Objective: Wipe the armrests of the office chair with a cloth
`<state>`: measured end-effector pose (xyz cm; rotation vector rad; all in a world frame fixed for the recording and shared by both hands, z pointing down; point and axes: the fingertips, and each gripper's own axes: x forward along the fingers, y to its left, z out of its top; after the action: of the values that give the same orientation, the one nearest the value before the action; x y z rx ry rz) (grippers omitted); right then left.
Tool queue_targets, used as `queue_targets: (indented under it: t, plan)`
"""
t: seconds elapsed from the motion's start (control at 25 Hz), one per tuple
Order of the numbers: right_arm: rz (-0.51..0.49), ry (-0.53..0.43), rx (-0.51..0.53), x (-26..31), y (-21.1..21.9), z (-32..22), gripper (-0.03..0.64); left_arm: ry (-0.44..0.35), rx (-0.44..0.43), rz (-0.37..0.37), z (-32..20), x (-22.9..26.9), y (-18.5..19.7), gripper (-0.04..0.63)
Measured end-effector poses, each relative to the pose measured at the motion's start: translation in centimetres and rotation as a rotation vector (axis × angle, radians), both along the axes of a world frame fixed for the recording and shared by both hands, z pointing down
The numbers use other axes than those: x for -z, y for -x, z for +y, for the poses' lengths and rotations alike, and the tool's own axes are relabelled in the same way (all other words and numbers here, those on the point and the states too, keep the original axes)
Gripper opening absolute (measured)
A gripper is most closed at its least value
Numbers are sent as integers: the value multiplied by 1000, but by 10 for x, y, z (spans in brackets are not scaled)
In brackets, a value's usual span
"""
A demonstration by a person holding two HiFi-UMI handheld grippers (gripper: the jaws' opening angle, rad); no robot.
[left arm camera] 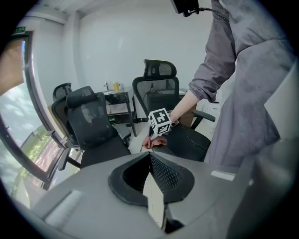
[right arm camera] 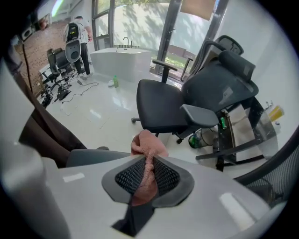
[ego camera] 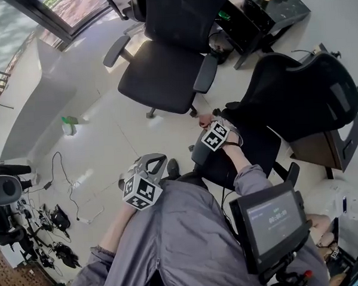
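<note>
2nd chair (ego camera: 163, 74), grn bottle (ego camera: 68, 126) on floor, desk (ego camera: 283, 11)

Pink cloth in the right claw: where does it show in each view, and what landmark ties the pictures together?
Head view: the pink fluffy cloth sits right of centre, at the tip of the right claw.
Left gripper view: near centre, just under the marker cube.
Right gripper view: lower centre, pinched in the claw.
Shared landmark: the black mesh-backed office chair by the window.
</note>
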<state>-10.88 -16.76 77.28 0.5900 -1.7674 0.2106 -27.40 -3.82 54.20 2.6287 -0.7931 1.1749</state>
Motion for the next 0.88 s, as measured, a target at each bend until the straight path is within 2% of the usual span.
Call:
queue_targets:
  t: [0.44,0.72,0.88]
  plan:
    - [-29,140,191,-21,57,100,49,3,-29,12,-4,0,1,17]
    - [-87,204,245,-20,87,149,49,1,-63,20,-7,-3,0,17]
    - [-154,243,289,-14,101,166,49,-3,-78,25,-11,-4,-3,17]
